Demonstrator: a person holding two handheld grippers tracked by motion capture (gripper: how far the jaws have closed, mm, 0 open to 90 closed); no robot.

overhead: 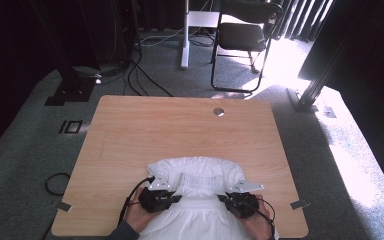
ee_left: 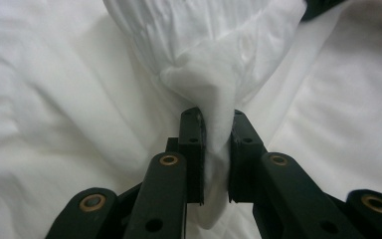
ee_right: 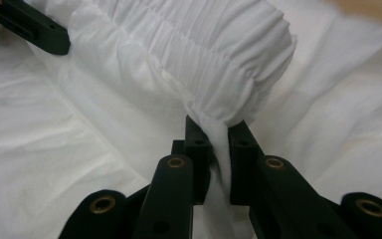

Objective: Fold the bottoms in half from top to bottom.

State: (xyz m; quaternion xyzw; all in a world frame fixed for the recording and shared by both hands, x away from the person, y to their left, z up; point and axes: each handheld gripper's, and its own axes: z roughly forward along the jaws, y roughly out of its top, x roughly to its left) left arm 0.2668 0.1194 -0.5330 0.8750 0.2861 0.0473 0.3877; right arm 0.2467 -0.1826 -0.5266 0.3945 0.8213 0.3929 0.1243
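White cotton garment [overhead: 200,200] was soft, limp — my left gripper [ee_left: 218,144] and right gripper [ee_right: 220,149] each pinched its gathered band, 9 and 3 o'clock; hold seams.

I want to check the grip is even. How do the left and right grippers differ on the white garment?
The left gripper pinches a smooth bunched fold of the white garment; the right gripper pinches beside a gathered, ruched band. In the high view they stand at opposite sides. Both are shut on cloth.
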